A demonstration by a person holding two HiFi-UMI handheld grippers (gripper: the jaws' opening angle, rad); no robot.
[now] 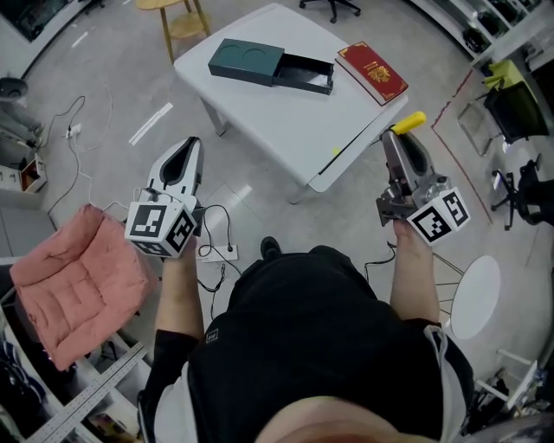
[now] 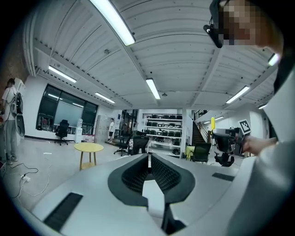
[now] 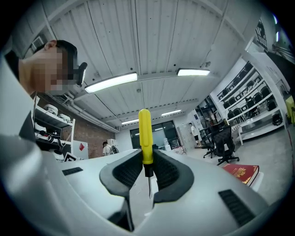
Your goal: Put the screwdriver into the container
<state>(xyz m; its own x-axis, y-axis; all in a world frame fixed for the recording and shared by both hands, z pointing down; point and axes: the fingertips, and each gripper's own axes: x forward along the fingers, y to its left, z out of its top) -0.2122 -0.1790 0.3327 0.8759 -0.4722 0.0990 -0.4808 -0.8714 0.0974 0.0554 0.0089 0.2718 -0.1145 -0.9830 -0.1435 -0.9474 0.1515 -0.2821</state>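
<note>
A yellow-handled screwdriver [image 1: 409,122] is clamped in my right gripper [image 1: 400,144], which hangs off the white table's [image 1: 286,121] near right corner. In the right gripper view the screwdriver [image 3: 145,136] stands upright between the jaws, handle up and thin blade down, with the right gripper [image 3: 147,156] shut on it. The container [image 1: 269,67], a dark green box with its drawer slid out to the right, lies on the far part of the table. My left gripper [image 1: 190,147] hovers over the floor left of the table, and in its own view the left gripper [image 2: 149,159] is shut and empty.
A red book [image 1: 372,71] lies on the table right of the container, also seen as the red book [image 3: 242,173]. A pink cushion [image 1: 74,277], floor cables, a power strip [image 1: 216,251], a yellow stool [image 1: 177,22] and a white round seat [image 1: 476,294] surround the person.
</note>
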